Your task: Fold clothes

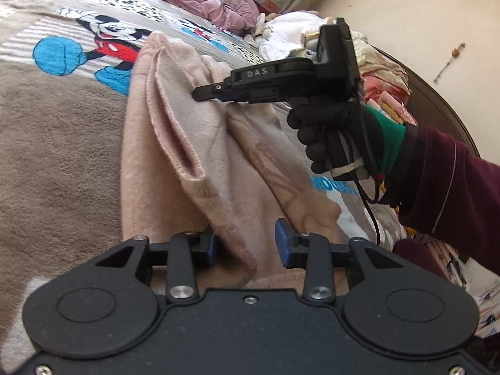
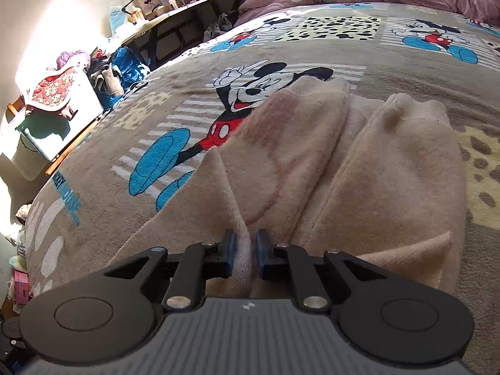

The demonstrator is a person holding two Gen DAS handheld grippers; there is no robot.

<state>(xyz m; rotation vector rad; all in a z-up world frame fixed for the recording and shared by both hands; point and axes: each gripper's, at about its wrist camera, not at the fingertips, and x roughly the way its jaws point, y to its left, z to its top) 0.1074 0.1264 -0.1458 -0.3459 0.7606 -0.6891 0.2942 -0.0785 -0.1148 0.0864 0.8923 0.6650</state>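
— Garment (image 1: 200, 143) first, left wrist view: pink, fleecy, bunched on bed blanket (image 1: 62, 131). Left hand-held gripper (image 1: 247, 243) spread wide, fold of cloth between blue pads, not pinched. Right hand-held gripper (image 1: 200, 93) reaching in from the right, tip on the fabric.

— Right wrist view: right hand-held gripper (image 2: 247, 250) clamped on a ridge of the same garment (image 2: 359, 162), cartoon-mouse blanket (image 2: 93, 162) beneath.
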